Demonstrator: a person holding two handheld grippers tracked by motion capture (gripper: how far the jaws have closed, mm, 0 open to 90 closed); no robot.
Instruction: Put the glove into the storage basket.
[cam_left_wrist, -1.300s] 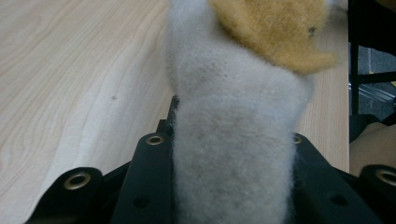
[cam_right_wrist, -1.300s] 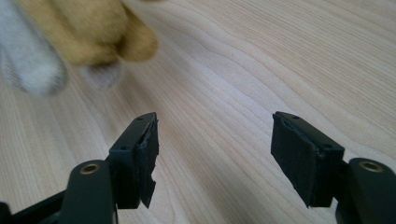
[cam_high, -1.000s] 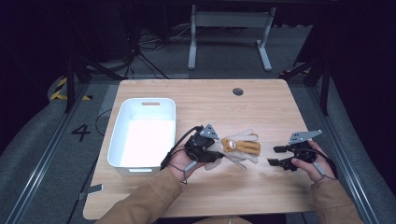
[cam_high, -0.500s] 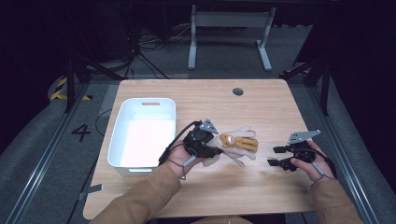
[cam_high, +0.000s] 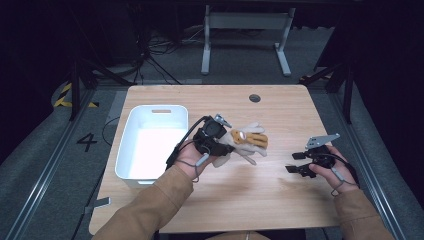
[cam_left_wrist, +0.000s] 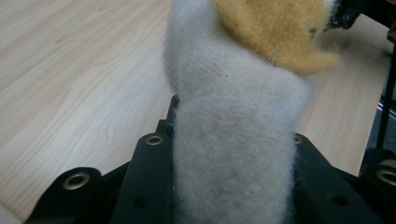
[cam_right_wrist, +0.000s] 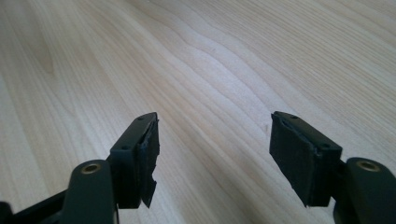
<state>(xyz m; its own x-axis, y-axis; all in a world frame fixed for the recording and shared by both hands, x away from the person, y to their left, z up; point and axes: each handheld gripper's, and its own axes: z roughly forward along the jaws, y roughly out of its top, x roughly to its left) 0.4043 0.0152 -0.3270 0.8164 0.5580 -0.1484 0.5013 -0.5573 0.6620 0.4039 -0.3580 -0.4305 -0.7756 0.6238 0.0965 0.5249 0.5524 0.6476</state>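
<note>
A fuzzy beige knit glove with a mustard-yellow part hangs just above the middle of the wooden table. My left gripper is shut on its cuff end, right of the white bin. In the left gripper view the glove is squeezed between the two black jaws and hides the fingertips. My right gripper rests low over the table's right side, well apart from the glove. In the right gripper view that gripper stands open with bare wood between its pads.
A white rectangular bin stands on the table's left half, close to my left hand. A small round grommet hole sits near the far edge. Dark floor, cables and a desk frame lie beyond the table.
My left gripper has risen and drifted slightly toward the far left, carrying the glove with it. The right gripper has stayed where it was, open.
</note>
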